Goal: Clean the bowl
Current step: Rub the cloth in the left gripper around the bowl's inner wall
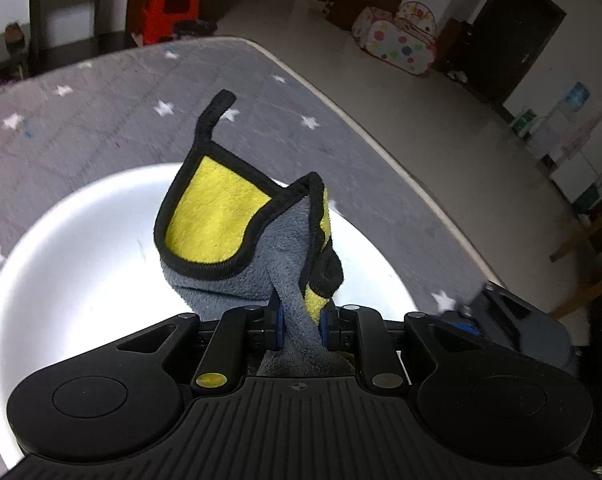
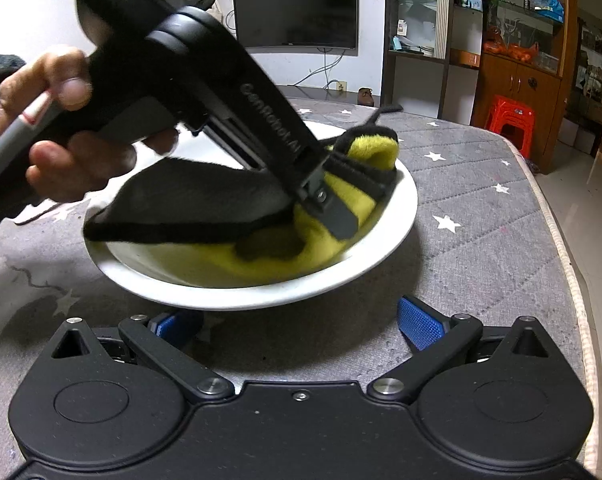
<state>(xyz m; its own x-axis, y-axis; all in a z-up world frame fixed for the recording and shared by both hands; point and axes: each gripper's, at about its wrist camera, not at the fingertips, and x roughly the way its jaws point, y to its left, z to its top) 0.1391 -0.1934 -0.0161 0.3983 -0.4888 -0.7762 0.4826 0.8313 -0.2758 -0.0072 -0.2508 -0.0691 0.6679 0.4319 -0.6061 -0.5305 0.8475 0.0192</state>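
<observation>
A white bowl point(image 1: 81, 260) point(image 2: 261, 296) stands on a grey table cover with white stars point(image 1: 101, 120). My left gripper point(image 1: 301, 320) point(image 2: 333, 216), held by a hand point(image 2: 61, 120), points down into the bowl. It is shut on a yellow and grey cloth with black trim point(image 1: 217, 216) point(image 2: 261, 256). The cloth bunches up against the bowl's inside, and its black loop sticks up. My right gripper point(image 2: 297, 320) rests low in front of the bowl's near rim. It is open, and its blue pads point(image 2: 419, 322) are wide apart with nothing between them.
The table's rounded edge point(image 1: 381, 152) point(image 2: 557, 240) runs close to the bowl on the right, with tiled floor beyond. A red plastic stool point(image 2: 509, 120), a wooden cabinet point(image 2: 513, 76) and a wall screen point(image 2: 297, 8) stand behind the table. A grey cable point(image 2: 5, 156) trails from the left hand.
</observation>
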